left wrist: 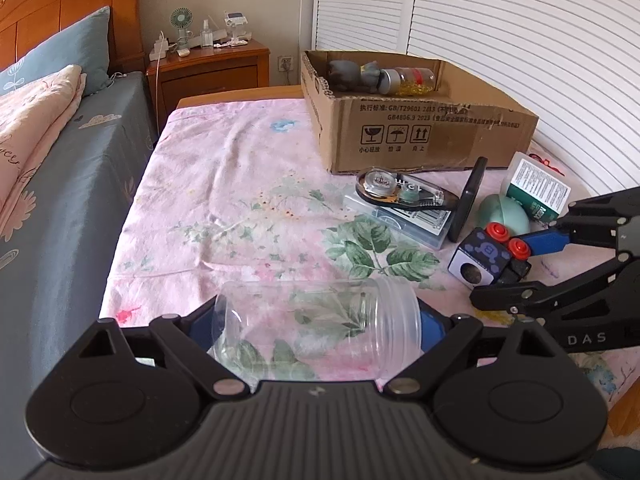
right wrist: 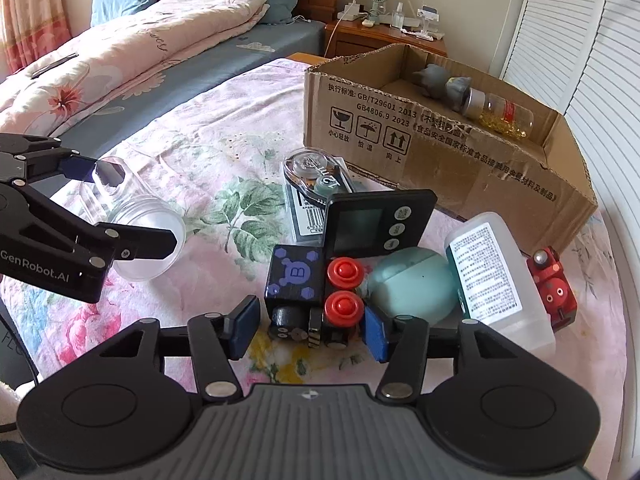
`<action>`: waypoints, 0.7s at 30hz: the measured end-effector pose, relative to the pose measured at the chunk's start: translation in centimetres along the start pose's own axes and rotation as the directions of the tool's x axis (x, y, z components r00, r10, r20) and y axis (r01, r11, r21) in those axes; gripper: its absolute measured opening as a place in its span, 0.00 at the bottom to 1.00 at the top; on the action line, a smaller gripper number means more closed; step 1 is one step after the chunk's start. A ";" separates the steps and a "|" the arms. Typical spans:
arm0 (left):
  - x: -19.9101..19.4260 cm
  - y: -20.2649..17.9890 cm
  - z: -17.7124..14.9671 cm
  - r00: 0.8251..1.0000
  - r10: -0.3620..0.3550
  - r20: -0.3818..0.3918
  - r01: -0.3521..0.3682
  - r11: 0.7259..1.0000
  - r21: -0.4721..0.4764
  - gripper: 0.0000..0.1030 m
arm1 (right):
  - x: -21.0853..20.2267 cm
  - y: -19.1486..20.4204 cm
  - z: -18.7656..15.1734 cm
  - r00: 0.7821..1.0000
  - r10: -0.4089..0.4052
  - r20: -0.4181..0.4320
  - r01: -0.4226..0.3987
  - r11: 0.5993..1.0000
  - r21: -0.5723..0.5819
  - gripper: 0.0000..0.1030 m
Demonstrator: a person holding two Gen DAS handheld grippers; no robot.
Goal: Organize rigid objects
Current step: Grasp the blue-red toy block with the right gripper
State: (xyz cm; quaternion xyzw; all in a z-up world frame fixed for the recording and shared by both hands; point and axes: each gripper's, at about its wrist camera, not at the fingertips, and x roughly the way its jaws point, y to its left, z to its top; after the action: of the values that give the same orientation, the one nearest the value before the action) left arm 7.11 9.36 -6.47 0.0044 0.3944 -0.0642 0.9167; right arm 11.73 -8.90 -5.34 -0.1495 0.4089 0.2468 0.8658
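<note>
Left wrist view first. My left gripper has its tongs spread wide, one pad at each end of the clear jar. The jar lies on its side near the front edge of the table, held lengthwise. Over toward the right edge, my right gripper reaches in around the black toy block with the red knobs. The cardboard box sits at the table's far right corner, with a few things already inside.

Now the right wrist view. The right gripper is narrow and the toy block sits on the cloth between the pads. One pad is against its red-knob side. The other is right beside it, and I can't tell if it presses. Behind the block stands a black timer. Beside it are a green egg-shaped case, a white bottle and a red toy. The box lies beyond them. At the left, the left gripper clasps the jar.
</note>
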 end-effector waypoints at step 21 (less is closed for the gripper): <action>-0.7 -0.4 1.6 0.999 -0.031 -0.022 0.032 0.997 0.065 0.88 | -0.5 0.7 1.1 1.000 0.007 -0.010 -0.008 0.998 -0.057 0.53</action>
State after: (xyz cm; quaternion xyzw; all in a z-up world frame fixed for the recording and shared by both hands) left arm 7.72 8.92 -4.83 0.0289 0.4018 -0.0916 0.9107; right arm 11.80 -7.94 -4.33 -0.1737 0.4064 0.2609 0.8582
